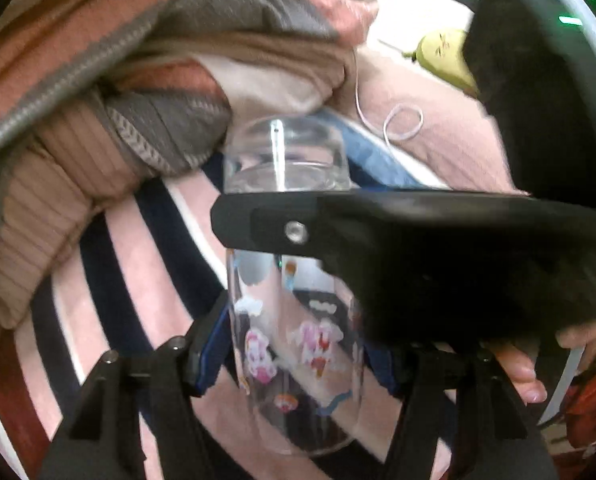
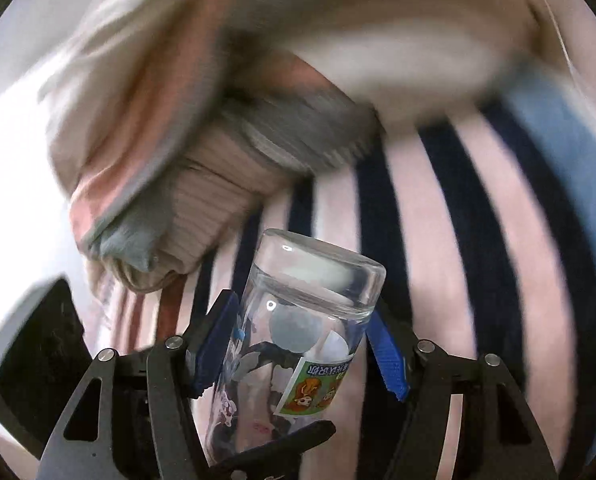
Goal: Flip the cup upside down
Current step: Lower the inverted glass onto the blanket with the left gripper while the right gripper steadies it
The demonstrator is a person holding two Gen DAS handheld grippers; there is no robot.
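Both grippers close on the clear printed cup (image 2: 298, 344) above the striped bedding (image 2: 477, 240): the right gripper (image 2: 301, 354) clamps its sides, thick base pointing away, while the left gripper (image 1: 294, 356) grips it lower.

A home bedroom: striped bedsheet (image 1: 138, 264), rumpled blanket (image 1: 146, 64), charging cable (image 1: 401, 124).

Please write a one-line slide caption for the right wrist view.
Right tool grips a clear printed cup, thick base up, over striped fabric.
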